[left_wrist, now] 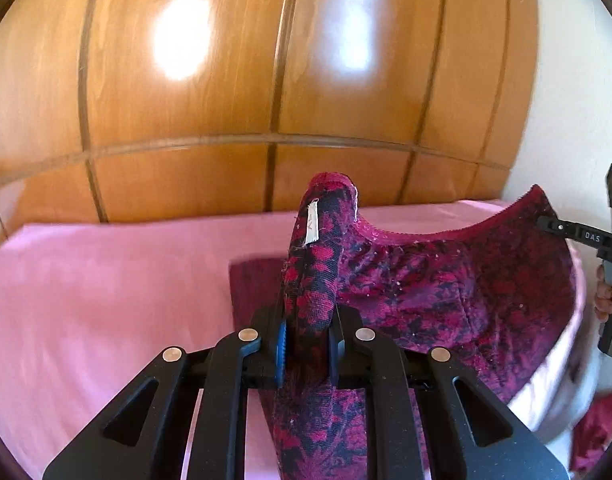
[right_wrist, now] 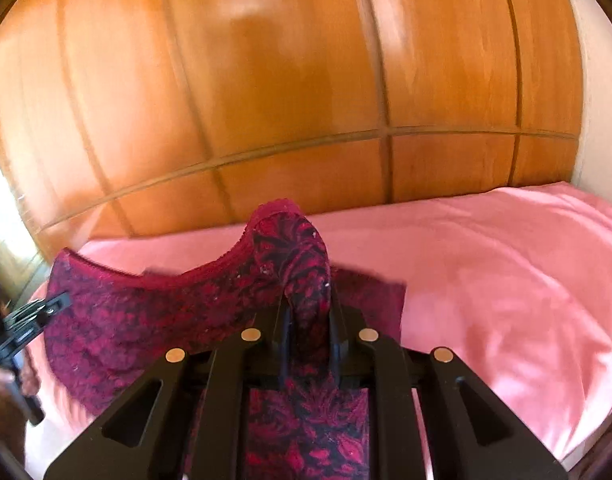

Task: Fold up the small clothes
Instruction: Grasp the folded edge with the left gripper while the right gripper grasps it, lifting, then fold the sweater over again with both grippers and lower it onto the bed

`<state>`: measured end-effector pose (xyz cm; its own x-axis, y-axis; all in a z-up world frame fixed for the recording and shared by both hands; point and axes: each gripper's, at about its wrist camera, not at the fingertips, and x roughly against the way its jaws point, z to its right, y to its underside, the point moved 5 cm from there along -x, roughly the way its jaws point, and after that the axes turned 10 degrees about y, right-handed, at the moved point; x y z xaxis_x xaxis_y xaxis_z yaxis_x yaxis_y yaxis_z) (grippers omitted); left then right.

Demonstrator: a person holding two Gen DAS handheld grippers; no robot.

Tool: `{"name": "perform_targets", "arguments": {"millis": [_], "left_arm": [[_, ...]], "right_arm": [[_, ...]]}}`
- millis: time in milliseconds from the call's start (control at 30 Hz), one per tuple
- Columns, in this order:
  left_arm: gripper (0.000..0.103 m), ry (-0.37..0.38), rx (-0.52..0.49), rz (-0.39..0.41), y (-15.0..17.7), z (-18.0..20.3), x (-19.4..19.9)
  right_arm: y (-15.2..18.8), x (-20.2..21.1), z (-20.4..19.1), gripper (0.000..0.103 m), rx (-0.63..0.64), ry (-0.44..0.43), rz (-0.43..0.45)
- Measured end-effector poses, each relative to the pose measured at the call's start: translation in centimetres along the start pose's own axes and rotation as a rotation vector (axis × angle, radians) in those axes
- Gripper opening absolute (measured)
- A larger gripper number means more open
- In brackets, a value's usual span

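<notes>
Ahead of both grippers stands a wooden panelled wall (left_wrist: 226,80); below it and under the fingers spreads the pink sheet (left_wrist: 86,300), which serves as the folding surface; just beyond the left gripper's tips a dark maroon cloth (left_wrist: 254,288) lies flat on the sheet, possibly a piece already folded, though blur leaves that unsure; the patterned red-and-black garment (left_wrist: 446,292) hangs stretched between the two grippers, clear of the sheet along its upper edge, its waistband sagging in a curve; the left gripper (left_wrist: 306,344) is clamped nearly closed on one top corner, a white label (left_wrist: 312,224) standing up just past its tips; the right gripper (right_wrist: 309,340) is likewise pinched tight on the opposite corner; so the garment is picked up and spread out, but no fold shows in it; laying it down, folding it and setting it aside all remain.
</notes>
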<state>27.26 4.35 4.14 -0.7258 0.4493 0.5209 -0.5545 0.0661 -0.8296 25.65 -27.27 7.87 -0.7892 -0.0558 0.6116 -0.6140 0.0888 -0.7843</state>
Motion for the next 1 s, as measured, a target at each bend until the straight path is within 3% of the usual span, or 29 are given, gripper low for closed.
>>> {"name": "perform_targets", "arguments": {"millis": [233,400,467,567,600,633,667,700,733,833,1000], "left_arm": [[0.013,-0.085,0.066,-0.148,-2.3,-4.5,-10.8],[0.013,-0.142,0.126,-0.280,0.1,-7.4,-16.4],[0.013,-0.130,0.174,-0.321,1.5,-8.1,-17.9],[0.016,-0.122,0.185,-0.312,1.4,-8.2,-17.5],[0.019,-0.101,0.219,-0.295,1.2,-8.5,-16.8],[0.026,-0.091,0.246,-0.284,1.3,-8.5,-16.1],[0.032,-0.089,0.275,-0.271,1.2,-8.9,-15.2],[0.044,-0.099,0.299,-0.251,1.3,-9.2,-14.1],[0.047,-0.103,0.319,-0.224,1.5,-9.5,-12.8],[0.047,-0.078,0.320,-0.201,2.8,-8.7,-9.7],[0.048,-0.046,0.255,-0.175,6.6,-6.2,-4.3]], "right_arm": [[-1.6,-10.9,0.4,0.014,-0.020,0.155,-0.086],[1.6,-17.9,2.4,0.014,-0.034,0.240,-0.248],[2.8,-19.1,3.2,0.015,-0.061,0.233,-0.287],[3.0,-19.6,3.4,0.018,-0.054,0.236,-0.297],[2.9,-19.5,3.4,0.023,-0.048,0.241,-0.300],[2.6,-19.4,3.4,0.027,-0.043,0.239,-0.301],[2.2,-19.3,3.5,0.038,-0.041,0.236,-0.295],[1.9,-18.4,3.7,0.047,-0.046,0.239,-0.277],[1.5,-17.9,3.7,0.048,-0.053,0.241,-0.260],[1.1,-14.5,3.0,0.048,-0.045,0.207,-0.186],[1.9,-8.5,-0.7,0.061,0.031,0.062,-0.111]]}}
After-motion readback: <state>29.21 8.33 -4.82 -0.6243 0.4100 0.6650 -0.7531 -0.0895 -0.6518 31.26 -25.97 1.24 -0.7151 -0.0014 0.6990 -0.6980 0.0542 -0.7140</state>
